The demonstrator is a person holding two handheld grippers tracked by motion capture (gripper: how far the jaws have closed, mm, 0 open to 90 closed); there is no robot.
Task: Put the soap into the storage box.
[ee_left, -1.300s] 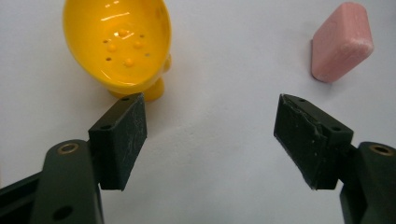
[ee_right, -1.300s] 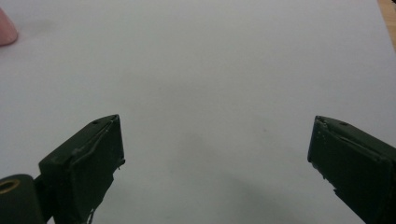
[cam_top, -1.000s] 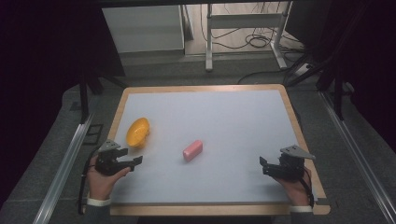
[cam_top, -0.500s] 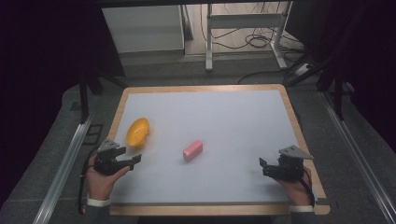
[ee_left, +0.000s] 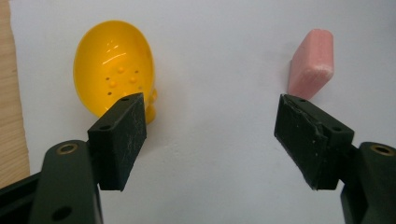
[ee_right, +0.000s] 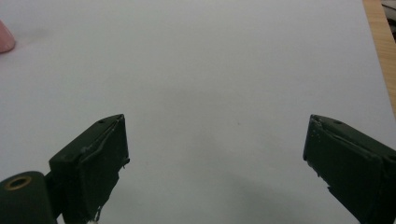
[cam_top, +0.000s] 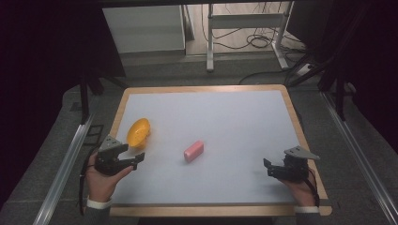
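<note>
A yellow bowl-shaped scoop [cam_top: 139, 132] lies on its side at the left of the white table top [cam_top: 225, 122]. A pink block [cam_top: 194, 150] lies near the middle. My left gripper [cam_top: 137, 161] is held just below the scoop, open and empty. In the left gripper view the scoop [ee_left: 114, 70] sits beyond the left jaw and the pink block [ee_left: 311, 64] beyond the right jaw, with the left gripper [ee_left: 210, 140] apart from both. My right gripper [cam_top: 267, 167] is open over bare table at the front right; the right gripper [ee_right: 215, 158] holds nothing.
A wooden rim [cam_top: 309, 154] frames the table. Metal rails [cam_top: 63, 164] run along both sides. Behind the table stand a white cabinet [cam_top: 145, 28] and a desk frame with cables [cam_top: 253, 37] on the floor.
My left gripper has shifted slightly forward and right, toward the space between scoop and block. The right gripper has barely moved.
</note>
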